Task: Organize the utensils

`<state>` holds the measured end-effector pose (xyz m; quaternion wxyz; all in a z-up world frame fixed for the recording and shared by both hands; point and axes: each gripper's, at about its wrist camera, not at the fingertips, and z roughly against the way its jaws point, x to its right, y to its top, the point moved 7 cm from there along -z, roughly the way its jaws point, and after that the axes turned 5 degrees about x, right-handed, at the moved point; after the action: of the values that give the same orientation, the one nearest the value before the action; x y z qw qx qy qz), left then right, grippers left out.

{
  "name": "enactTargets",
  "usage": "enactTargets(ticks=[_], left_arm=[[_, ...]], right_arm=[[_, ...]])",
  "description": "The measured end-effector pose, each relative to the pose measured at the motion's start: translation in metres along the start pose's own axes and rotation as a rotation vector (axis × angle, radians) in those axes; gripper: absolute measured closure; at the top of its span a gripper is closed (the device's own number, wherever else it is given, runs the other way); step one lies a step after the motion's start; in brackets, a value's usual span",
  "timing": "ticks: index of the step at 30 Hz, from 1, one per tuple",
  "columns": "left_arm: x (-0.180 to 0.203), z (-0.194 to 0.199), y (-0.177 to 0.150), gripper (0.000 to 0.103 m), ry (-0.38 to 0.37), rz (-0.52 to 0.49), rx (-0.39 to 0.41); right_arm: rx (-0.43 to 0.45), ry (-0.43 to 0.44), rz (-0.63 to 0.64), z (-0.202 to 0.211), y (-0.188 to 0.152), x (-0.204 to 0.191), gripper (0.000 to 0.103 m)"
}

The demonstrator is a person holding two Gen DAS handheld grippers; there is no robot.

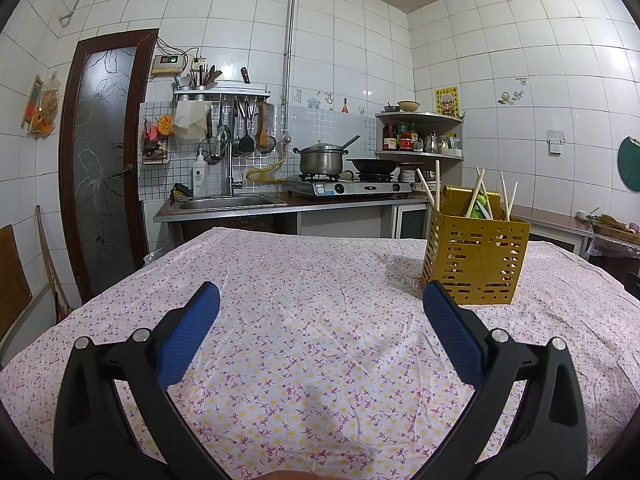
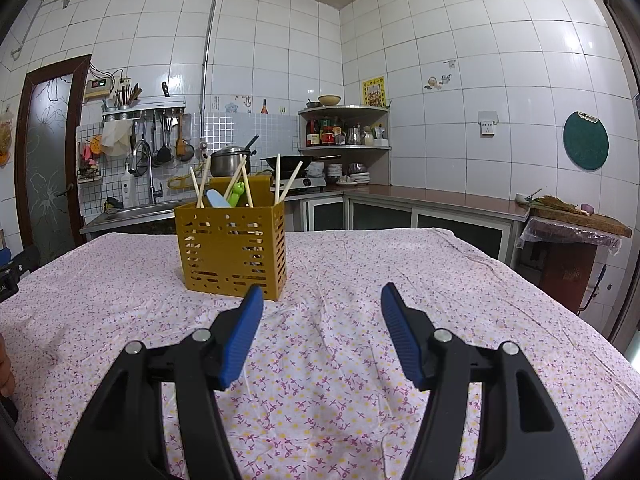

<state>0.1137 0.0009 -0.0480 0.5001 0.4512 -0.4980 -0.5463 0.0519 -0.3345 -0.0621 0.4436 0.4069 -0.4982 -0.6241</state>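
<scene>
A yellow slotted utensil holder stands upright on the flowered tablecloth. Several wooden chopsticks, a green frog-topped utensil and a pale blue spoon stick up out of it. My left gripper hovers over the cloth, open and empty, with the holder just beyond its right fingertip. My right gripper is open too, nothing between its blue pads, and the holder stands ahead to its left.
Behind the table runs a kitchen counter with a sink, a gas stove bearing a pot and a wok, and a corner shelf of bottles. A dark door is at the left. A chopping block stands right.
</scene>
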Motion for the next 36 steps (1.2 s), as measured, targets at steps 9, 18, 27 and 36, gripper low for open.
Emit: enactTargets(ticks=[9,18,27,36], left_arm=[[0.0005,0.0000,-0.0001,0.005,0.001,0.002,-0.001],[0.0003,0.0000,0.0001,0.005,0.000,0.002,-0.001],[0.0003,-0.0001,0.0001,0.005,0.000,0.002,-0.001],[0.0011,-0.0003,0.0000,0.005,0.000,0.003,-0.003]], right_arm=[[0.000,0.000,0.001,-0.0002,-0.0002,-0.0003,0.042],[-0.001,0.000,0.000,-0.0002,-0.0001,-0.0005,0.042],[-0.004,0.000,0.000,-0.0001,-0.0024,-0.0028,0.042],[-0.006,0.000,0.000,-0.0009,-0.0032,-0.0036,0.042]])
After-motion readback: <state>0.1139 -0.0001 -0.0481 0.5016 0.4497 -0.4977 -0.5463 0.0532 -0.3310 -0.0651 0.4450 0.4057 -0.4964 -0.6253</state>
